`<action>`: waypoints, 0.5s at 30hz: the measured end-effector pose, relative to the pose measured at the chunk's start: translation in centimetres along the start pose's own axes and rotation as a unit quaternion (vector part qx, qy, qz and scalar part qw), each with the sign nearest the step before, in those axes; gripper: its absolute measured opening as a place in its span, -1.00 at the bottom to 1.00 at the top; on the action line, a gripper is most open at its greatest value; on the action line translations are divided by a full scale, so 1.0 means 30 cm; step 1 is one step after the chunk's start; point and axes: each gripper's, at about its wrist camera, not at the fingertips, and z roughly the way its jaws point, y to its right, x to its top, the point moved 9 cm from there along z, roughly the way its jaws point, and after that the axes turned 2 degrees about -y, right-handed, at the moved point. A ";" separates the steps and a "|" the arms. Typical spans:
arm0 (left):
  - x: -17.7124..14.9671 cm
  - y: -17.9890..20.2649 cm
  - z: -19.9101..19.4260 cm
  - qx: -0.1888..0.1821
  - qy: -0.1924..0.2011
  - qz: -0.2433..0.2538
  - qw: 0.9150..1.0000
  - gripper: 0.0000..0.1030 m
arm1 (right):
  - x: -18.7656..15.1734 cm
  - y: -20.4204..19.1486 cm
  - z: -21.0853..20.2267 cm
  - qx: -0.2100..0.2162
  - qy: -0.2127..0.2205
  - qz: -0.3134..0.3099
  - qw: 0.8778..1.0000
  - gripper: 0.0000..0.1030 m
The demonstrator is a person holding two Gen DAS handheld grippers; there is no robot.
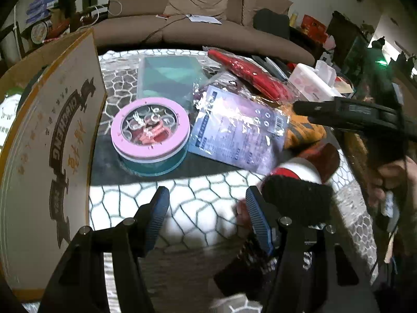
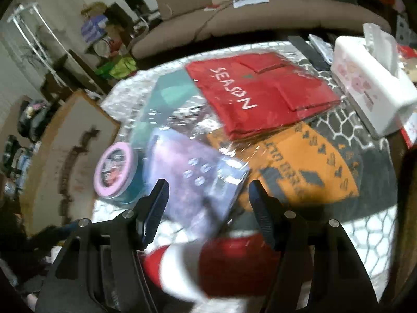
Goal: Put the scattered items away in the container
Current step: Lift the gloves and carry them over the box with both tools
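The red-and-white item (image 2: pixel 198 268) at the bottom of the right wrist view is blurred (its kind unclear); the cardboard box (image 1: pixel 52 135) is cut off at the left edge.

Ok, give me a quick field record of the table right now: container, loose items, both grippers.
container: cardboard box, at the table's left edge
round tin: pink lid, beside the box
packets: purple packet, red "SEASON" pack, orange pack, overlapping
nearest item: red-white-black knit piece, blurred
tissue box: white, far right
left gripper: open, empty
right gripper: open, above the knit piece
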 end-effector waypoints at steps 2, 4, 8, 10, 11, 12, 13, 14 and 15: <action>-0.040 0.006 -0.033 -0.017 -0.012 -0.005 1.000 0.19 | -0.052 -0.032 -0.075 0.034 0.010 0.005 0.999 0.20; -0.095 0.020 -0.067 -0.035 -0.024 -0.005 0.999 0.19 | -0.134 -0.066 -0.154 0.067 0.015 0.002 0.998 0.21; -0.212 0.067 -0.081 -0.077 -0.056 -0.013 0.995 0.19 | -0.302 -0.096 -0.195 0.110 -0.014 0.006 0.994 0.21; -0.251 0.104 -0.058 -0.076 -0.067 -0.003 0.995 0.19 | -0.350 -0.098 -0.176 0.114 -0.023 0.005 0.993 0.21; -0.262 0.115 -0.047 -0.073 -0.071 0.002 0.995 0.19 | -0.367 -0.095 -0.163 0.113 -0.029 0.007 0.993 0.19; -0.272 0.126 -0.035 -0.072 -0.074 0.006 0.995 0.19 | -0.385 -0.090 -0.150 0.118 -0.037 0.018 0.992 0.16; -0.281 0.136 -0.020 -0.073 -0.074 0.009 0.995 0.19 | -0.397 -0.085 -0.141 0.123 -0.042 0.028 0.991 0.15; -0.286 0.140 -0.009 -0.073 -0.074 0.011 0.995 0.19 | -0.413 -0.079 -0.125 0.127 -0.052 0.036 0.990 0.15; -0.294 0.142 0.007 -0.073 -0.075 0.012 0.994 0.19 | -0.427 -0.073 -0.112 0.126 -0.058 0.041 0.989 0.15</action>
